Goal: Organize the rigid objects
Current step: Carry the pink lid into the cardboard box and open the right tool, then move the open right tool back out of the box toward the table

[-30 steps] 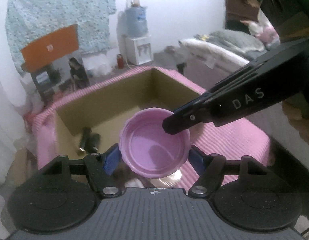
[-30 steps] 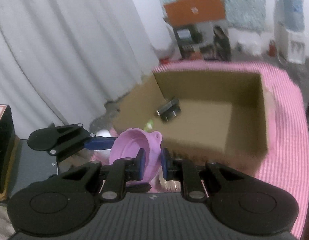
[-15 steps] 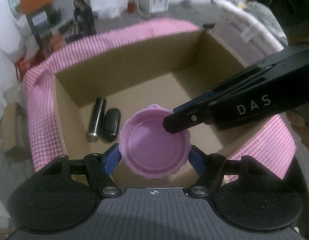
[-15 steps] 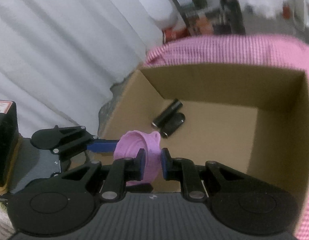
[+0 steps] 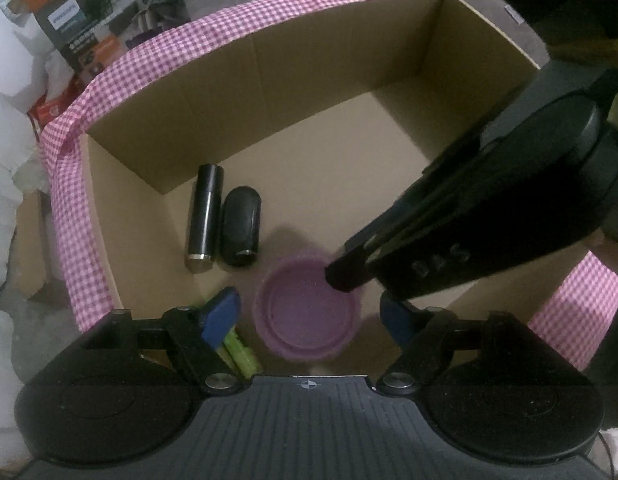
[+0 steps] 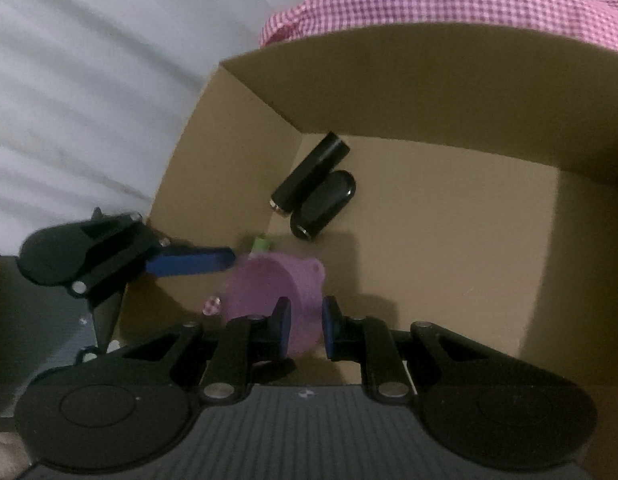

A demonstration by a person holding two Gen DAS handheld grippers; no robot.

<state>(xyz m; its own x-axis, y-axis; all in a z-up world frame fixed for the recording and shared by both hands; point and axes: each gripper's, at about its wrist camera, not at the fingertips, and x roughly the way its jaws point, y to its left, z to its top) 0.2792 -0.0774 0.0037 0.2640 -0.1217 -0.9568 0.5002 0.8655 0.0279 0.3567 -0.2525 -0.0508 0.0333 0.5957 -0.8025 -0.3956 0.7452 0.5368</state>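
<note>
The round pink plastic lid with the scalloped edge sits low inside the brown cardboard box, and it is the right gripper that has it: its blue pads are pinched on the rim, one inside the lip and one outside. The left gripper has just been spreading its jaws. Its blue fingers now stand clear on either side of the lid, touching nothing, with the lid between them and a little beyond.

To my eye the lid is light, stiff and thin-walled, probably a bit slick. The rim is the sensible place to take it, as the right gripper does, since the flat middle offers no purchase. A small tab sticks out on the far edge.

Just beyond the left fingertips lie a black cylindrical tube and a black oval case, side by side and touching. Something green shows under the left finger.
</note>
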